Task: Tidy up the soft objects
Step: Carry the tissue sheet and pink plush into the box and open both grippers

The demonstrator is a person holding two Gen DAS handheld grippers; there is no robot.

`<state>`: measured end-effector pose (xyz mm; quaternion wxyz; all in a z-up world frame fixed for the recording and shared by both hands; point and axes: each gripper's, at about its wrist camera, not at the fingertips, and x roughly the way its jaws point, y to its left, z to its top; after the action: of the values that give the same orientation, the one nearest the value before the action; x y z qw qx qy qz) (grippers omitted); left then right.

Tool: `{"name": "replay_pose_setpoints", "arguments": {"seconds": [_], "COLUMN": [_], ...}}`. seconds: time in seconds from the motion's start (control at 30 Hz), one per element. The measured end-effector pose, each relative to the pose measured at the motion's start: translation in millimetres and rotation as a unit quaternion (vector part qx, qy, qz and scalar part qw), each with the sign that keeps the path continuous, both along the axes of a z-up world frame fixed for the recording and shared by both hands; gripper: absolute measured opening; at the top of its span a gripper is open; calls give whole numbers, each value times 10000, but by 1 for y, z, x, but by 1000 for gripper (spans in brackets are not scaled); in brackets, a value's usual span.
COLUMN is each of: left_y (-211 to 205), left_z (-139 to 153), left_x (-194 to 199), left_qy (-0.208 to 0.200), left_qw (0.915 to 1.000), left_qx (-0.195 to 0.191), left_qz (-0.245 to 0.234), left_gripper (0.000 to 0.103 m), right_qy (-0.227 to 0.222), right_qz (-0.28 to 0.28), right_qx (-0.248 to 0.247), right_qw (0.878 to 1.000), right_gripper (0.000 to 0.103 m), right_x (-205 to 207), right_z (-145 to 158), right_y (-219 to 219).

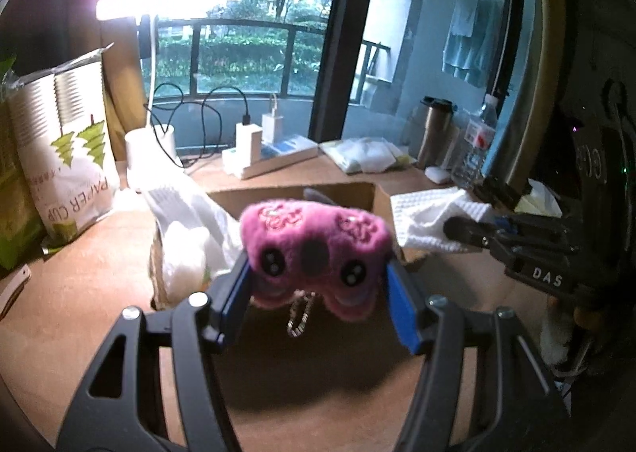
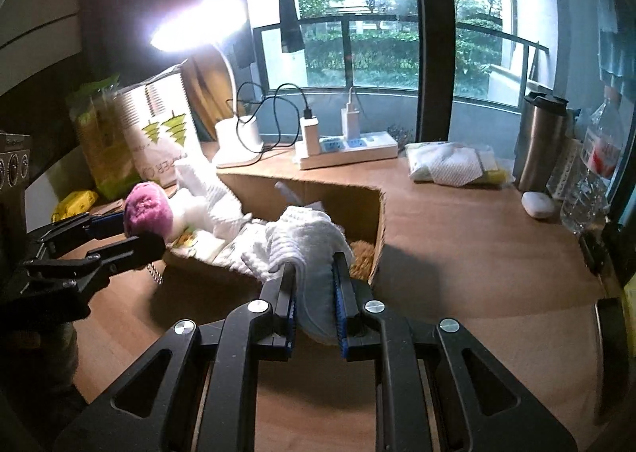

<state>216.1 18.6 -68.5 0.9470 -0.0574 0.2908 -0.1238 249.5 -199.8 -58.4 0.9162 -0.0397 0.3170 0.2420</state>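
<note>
My left gripper (image 1: 318,285) is shut on a pink plush toy (image 1: 314,241) with a small metal chain, held just in front of the open cardboard box (image 1: 338,189). It also shows in the right wrist view (image 2: 147,209) at the box's left end. My right gripper (image 2: 314,285) is shut on a white knitted cloth (image 2: 302,233) at the box's near right corner (image 2: 379,229); this cloth appears in the left wrist view (image 1: 433,217). A white sock (image 1: 187,213) hangs over the box's left side. Inside lie white soft items (image 2: 222,213) and something brown and fuzzy (image 2: 363,253).
A lit desk lamp (image 2: 238,142), a power strip with chargers (image 2: 349,150), a paper cup bag (image 1: 67,158), a green packet (image 2: 103,142), a plastic bag with cloths (image 2: 453,165), a steel tumbler (image 2: 540,142), a water bottle (image 2: 596,165) and a white case (image 2: 536,204) stand on the wooden desk.
</note>
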Motion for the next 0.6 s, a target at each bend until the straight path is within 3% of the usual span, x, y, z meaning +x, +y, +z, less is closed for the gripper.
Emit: {"name": "replay_pose_setpoints", "arguments": {"seconds": [0.37, 0.6], "left_y": [-8, -14], "left_z": [-10, -31], "left_x": [52, 85], "left_qy": [21, 292], "left_qw": [10000, 9995], "left_qx": [62, 0], "left_qz": [-65, -78], "left_gripper": [63, 64], "right_qy": [87, 192], "right_qz": [-178, -240], "right_qx": [70, 116], "right_qw": [9998, 9995], "right_gripper": [17, 17], "right_x": [46, 72], "right_z": [-12, -23], "right_y": [-3, 1]}}
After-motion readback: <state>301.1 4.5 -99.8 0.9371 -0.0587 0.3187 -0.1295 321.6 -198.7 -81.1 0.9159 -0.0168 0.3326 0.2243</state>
